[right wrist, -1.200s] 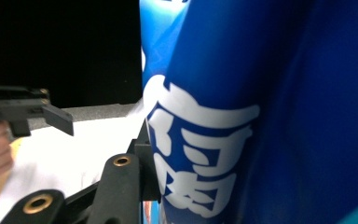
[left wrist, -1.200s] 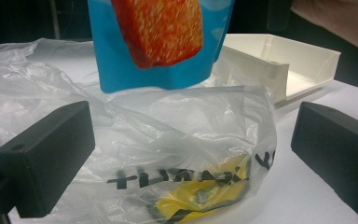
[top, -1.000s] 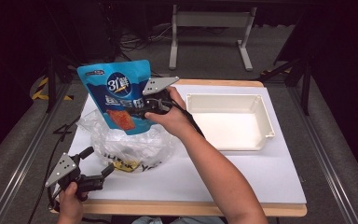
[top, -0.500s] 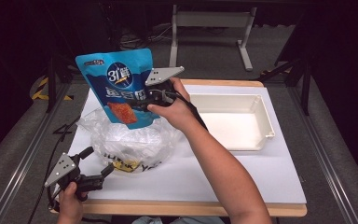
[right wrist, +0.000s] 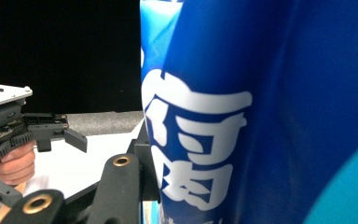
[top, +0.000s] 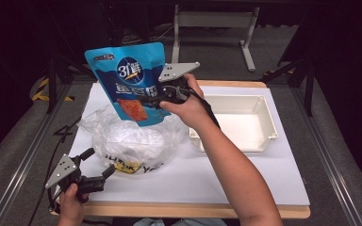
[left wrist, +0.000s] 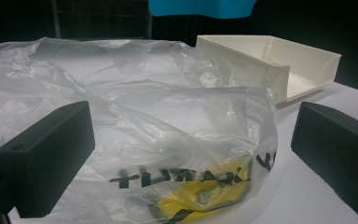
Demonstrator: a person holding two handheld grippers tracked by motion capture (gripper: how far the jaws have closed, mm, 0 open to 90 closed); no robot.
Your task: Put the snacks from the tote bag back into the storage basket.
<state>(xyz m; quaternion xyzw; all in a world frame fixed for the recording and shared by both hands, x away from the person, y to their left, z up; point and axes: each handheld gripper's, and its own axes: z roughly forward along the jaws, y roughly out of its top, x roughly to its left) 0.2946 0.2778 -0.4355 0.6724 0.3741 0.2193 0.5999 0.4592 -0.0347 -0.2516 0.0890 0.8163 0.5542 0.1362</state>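
A blue snack pouch [top: 128, 80] with white characters and a red picture hangs in the air above a crumpled clear plastic bag [top: 131, 139]. My right gripper [top: 152, 100] is shut on the pouch's right edge, and the pouch [right wrist: 261, 112] looms close in the right gripper view. My left gripper [top: 99, 165] rests open at the table's front left corner, its jaws pointing at the plastic bag [left wrist: 168, 130], which has black lettering and a yellow patch. The left gripper [right wrist: 74, 137] also appears far off in the right gripper view.
A shallow cream tray [top: 264, 123] sits empty on the right half of the white table [top: 245, 183]; its wall [left wrist: 261, 60] stands behind the bag. Dark floor and a metal stand [top: 214, 21] lie beyond the far edge.
My right gripper has lifted the blue pouch higher above the plastic bag and a little to the right. The left gripper has stayed put.
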